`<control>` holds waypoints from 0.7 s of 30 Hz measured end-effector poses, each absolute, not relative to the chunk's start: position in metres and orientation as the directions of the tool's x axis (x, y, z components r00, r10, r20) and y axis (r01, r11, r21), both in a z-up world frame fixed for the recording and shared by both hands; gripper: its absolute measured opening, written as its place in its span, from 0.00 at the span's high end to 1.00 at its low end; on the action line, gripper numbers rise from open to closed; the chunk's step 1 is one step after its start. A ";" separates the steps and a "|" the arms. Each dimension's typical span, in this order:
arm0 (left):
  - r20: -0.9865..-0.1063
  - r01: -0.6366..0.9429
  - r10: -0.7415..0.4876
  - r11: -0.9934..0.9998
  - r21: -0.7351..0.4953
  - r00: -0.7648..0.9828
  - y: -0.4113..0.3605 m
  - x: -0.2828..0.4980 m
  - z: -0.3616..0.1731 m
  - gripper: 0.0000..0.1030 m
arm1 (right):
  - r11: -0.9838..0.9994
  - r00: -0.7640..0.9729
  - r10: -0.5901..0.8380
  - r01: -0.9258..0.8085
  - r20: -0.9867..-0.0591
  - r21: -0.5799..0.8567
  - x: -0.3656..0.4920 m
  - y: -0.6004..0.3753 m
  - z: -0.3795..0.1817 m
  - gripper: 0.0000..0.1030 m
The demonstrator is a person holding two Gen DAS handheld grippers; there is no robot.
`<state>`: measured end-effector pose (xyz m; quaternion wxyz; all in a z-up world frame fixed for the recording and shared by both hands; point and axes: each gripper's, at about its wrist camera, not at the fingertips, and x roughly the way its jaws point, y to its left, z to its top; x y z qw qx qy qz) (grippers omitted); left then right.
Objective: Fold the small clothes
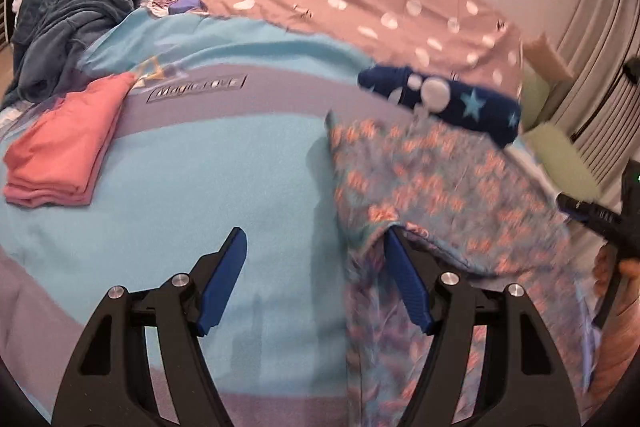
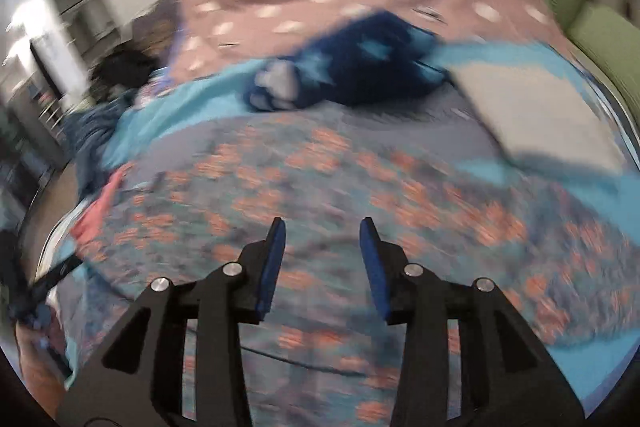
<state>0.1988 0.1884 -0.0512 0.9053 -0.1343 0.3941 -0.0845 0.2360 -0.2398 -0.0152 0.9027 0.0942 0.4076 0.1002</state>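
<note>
Right now the patterned garment (image 1: 440,179), a thin bluish cloth printed with orange shapes, lies spread on the blue blanket (image 1: 180,187) in front of me, on the right side of my left view and filling the middle of my right one. It looks light, limp and a bit slippery, so I judge it will sag and slide unless I pinch it at an edge or corner, both sides at once. My left gripper (image 1: 316,275) stands wide open with nothing pinched; its right finger sits just at a raised fold of the hem, though blur hides whether it touches. My right gripper (image 2: 322,259) hangs above the cloth, jaws partly apart and empty. The long axis seems to run from near me away toward the navy star-printed piece (image 1: 448,99), which lies at its far end. A folded pink garment (image 1: 60,155) sits well apart on the left
</note>
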 end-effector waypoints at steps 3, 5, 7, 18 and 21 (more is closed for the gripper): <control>-0.696 0.045 -0.252 0.952 -0.302 0.672 0.183 0.213 -0.051 0.32 | 0.931 0.601 0.361 -0.267 -0.713 0.247 0.257 -0.183 0.003 0.61; -0.713 0.040 -0.273 0.945 -0.326 0.646 0.180 0.219 -0.059 0.36 | 0.900 0.555 0.417 -0.366 -0.720 0.239 0.271 -0.147 0.011 0.64; -0.722 0.043 -0.316 0.928 -0.370 0.616 0.176 0.224 -0.073 0.48 | 0.858 0.493 0.456 -0.465 -0.741 0.219 0.288 -0.100 0.016 0.70; -0.690 0.089 -0.391 0.898 -0.430 0.609 0.178 0.219 -0.096 0.83 | 0.758 0.265 0.394 -0.635 -0.880 0.148 0.341 0.077 -0.033 0.73; -0.691 0.096 -0.385 0.903 -0.419 0.612 0.176 0.218 -0.096 0.84 | 0.769 0.253 0.347 -0.629 -0.903 0.119 0.348 0.094 -0.050 0.94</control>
